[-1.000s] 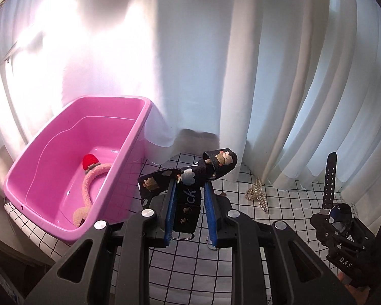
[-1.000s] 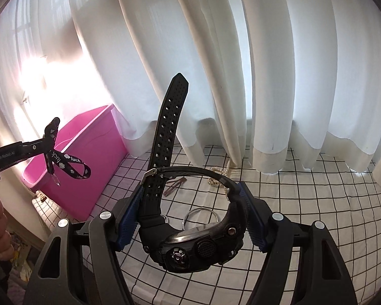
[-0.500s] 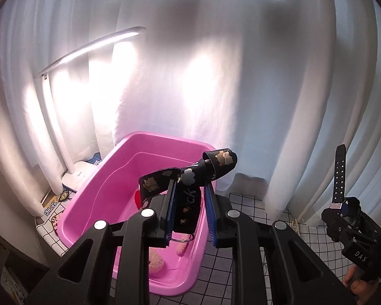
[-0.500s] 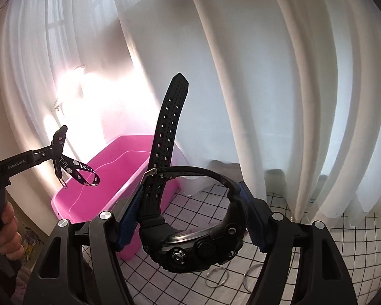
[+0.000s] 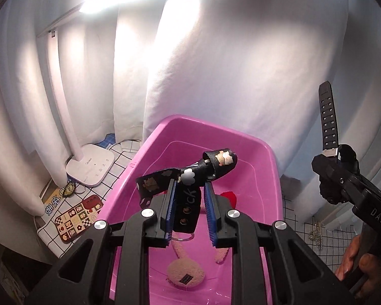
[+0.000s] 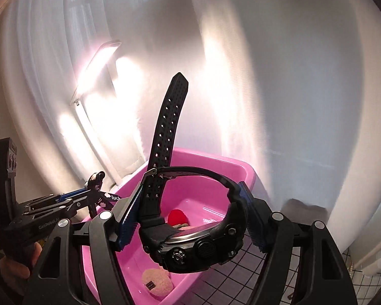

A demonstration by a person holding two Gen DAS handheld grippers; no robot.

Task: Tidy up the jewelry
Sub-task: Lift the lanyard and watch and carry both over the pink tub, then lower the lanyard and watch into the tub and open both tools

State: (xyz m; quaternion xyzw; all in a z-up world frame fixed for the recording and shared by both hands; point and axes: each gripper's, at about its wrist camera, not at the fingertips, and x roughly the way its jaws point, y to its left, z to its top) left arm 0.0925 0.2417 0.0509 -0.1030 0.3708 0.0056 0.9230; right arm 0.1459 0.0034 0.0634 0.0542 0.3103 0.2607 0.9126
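White letters reading "ck" show on the black printed strap (image 5: 188,198) pinched in the left tongs (image 5: 189,213), at the centre of the left wrist view; from the right wrist camera the same strap (image 6: 111,197), at about 9 o'clock, reads "luck". The body of the left tongs (image 6: 87,195) carries the marking "GenRoboL" — its end is cut off by the nearer frame. At 3 o'clock in the left wrist view, the black handle of the right tongs (image 5: 343,162) bears the letters "DAS". A small grey brand word sits on the white lamp base (image 5: 90,164) at 9 o'clock — too small to read. Yellow characters mark a card (image 5: 53,203) beside it, unreadable.
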